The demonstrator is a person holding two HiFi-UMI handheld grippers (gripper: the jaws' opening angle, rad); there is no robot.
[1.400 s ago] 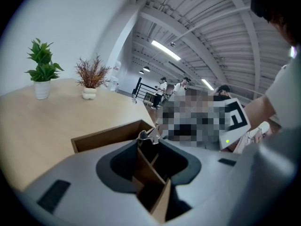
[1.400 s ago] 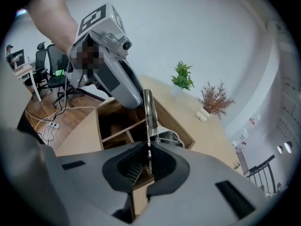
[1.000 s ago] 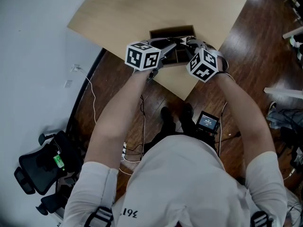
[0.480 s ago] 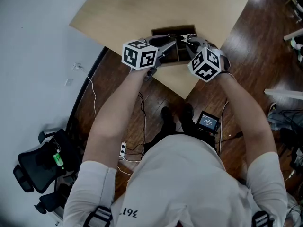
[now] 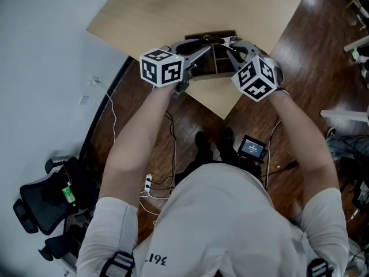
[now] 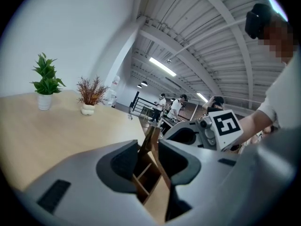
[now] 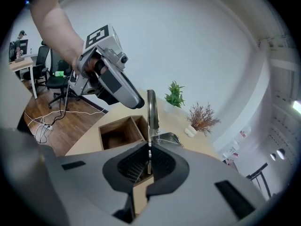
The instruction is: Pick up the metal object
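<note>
In the right gripper view, a slim metal object (image 7: pixel 151 108) with a long shiny handle and a rounded bowl end stands upright. My right gripper (image 7: pixel 149 161) is shut on its lower end, above the open wooden compartment box (image 7: pixel 115 126). In the head view, both grippers meet over that box (image 5: pixel 210 34) near the table's front corner: left gripper (image 5: pixel 200 45), right gripper (image 5: pixel 232 44). My left gripper (image 6: pixel 151 157) hovers above the box (image 6: pixel 146 173), jaws slightly parted with nothing between them. It also shows from the side as the left gripper (image 7: pixel 135 99).
The light wooden table (image 5: pixel 150 22) ends close behind the box. Two small potted plants (image 6: pixel 45 81) (image 6: pixel 91 95) stand at its far side. On the floor lie cables (image 5: pixel 158 183), a small screen device (image 5: pixel 252 149) and a black office chair (image 5: pixel 46 206).
Both grippers have lifted a little and drifted apart, the left cube going left and the right cube going right. The metal object has come up with the right gripper.
</note>
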